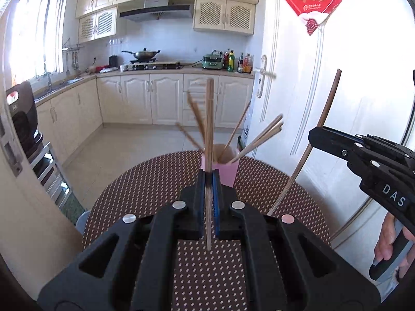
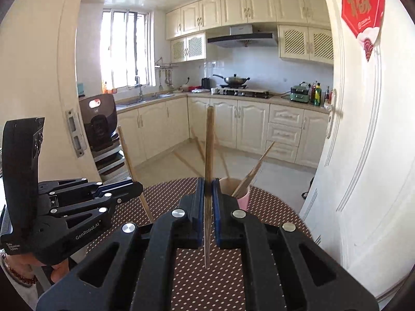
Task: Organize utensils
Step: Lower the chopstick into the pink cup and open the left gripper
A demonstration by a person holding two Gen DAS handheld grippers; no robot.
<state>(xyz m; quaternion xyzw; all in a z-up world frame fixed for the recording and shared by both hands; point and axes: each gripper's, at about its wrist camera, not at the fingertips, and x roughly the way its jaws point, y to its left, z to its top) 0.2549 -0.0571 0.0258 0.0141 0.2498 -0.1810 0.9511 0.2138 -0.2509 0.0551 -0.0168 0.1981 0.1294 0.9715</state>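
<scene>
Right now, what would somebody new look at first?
Probably the chopstick standing upright, pinched in the left gripper. The right gripper holds another one. Just behind them, a pink cup bristling with chopsticks sits on the dotted table.

The cup [image 1: 225, 171] stands on the desk [image 1: 145, 181] at its far edge, chopsticks [image 1: 262, 138] in it; the door [image 1: 324, 90] lies right.

I see a pink cup [image 1: 225, 171] standing upright at the table's far edge, several wooden chopsticks [image 1: 262, 138] fanning out of it. One chopstick [image 1: 209, 140] stands upright, near; another [image 2: 209, 155] stands upright to its right.
</scene>
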